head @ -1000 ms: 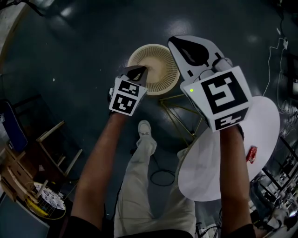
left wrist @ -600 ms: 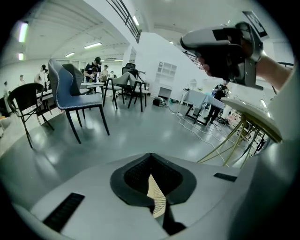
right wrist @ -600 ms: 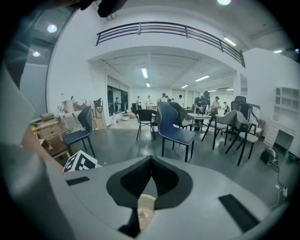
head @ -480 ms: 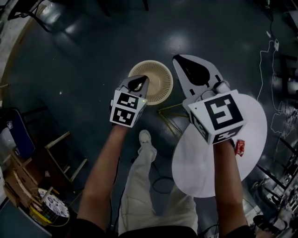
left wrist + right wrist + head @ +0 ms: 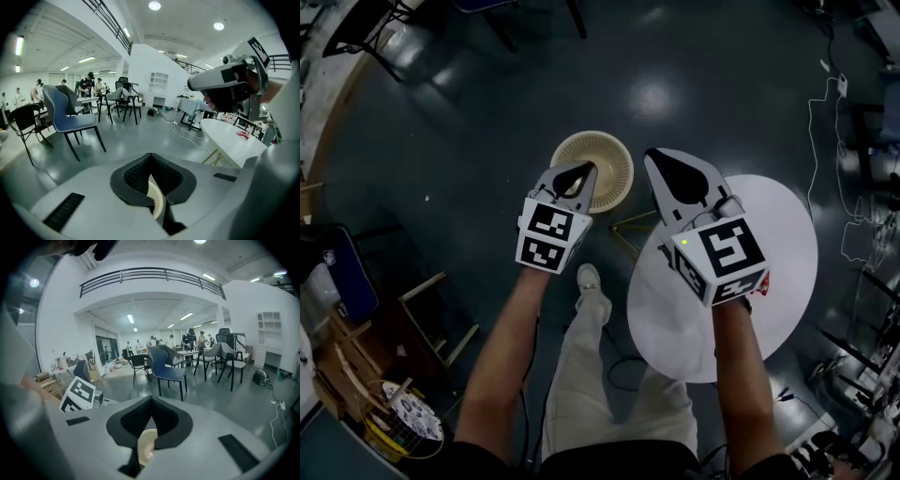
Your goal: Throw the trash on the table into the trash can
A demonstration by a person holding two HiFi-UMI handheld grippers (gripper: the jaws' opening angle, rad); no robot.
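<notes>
In the head view a cream woven trash can stands on the dark floor. My left gripper hangs over its near rim, shut and empty. My right gripper is also shut and empty, held just right of the can, above the left edge of the round white table. A small red piece of trash lies on the table, mostly hidden behind the right gripper's marker cube. In the left gripper view the can shows beneath the closed jaws, and the red trash lies on the table. The right gripper view shows the can below its jaws.
The table's yellow metal legs stand between the can and the person's leg and shoe. Wooden frames and clutter lie at lower left. Cables trail over the floor at right. Chairs and distant people fill the hall.
Both grippers have drawn back from over the can toward the person. The can now looks smaller and farther, and more of the white table shows.
</notes>
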